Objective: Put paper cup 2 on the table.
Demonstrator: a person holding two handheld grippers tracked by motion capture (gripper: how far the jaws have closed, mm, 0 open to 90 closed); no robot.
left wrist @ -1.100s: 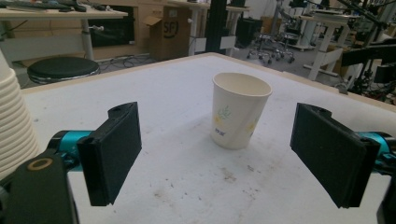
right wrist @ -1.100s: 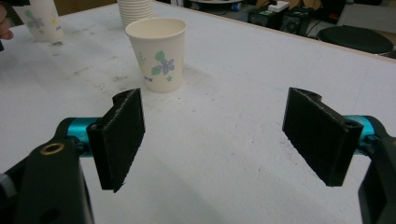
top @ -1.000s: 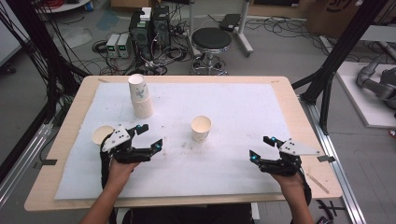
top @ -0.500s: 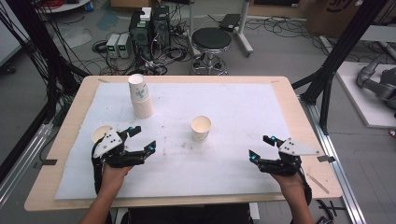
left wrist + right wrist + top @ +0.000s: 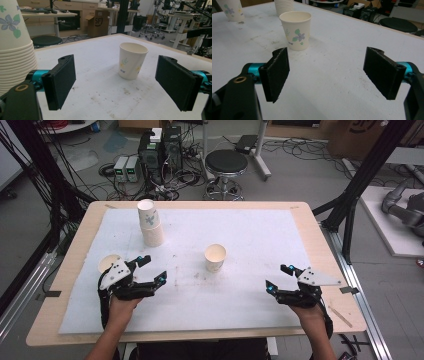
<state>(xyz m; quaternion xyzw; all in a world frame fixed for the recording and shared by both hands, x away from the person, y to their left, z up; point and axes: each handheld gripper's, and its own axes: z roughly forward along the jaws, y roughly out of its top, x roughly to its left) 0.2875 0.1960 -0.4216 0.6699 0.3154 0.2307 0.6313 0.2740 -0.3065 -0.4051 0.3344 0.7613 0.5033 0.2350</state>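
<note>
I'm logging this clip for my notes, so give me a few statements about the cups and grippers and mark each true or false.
1. The left gripper has its jaws open with nothing between them. True.
2. The right gripper is shut on a cup. False: its jaws are open and empty.
3. The single cup mid-table stands upright. True.
4. The cup stack lies on its side. False: it stands upside down, rims on the white mat.
5. Another cup stands beside the left gripper. True.
</note>
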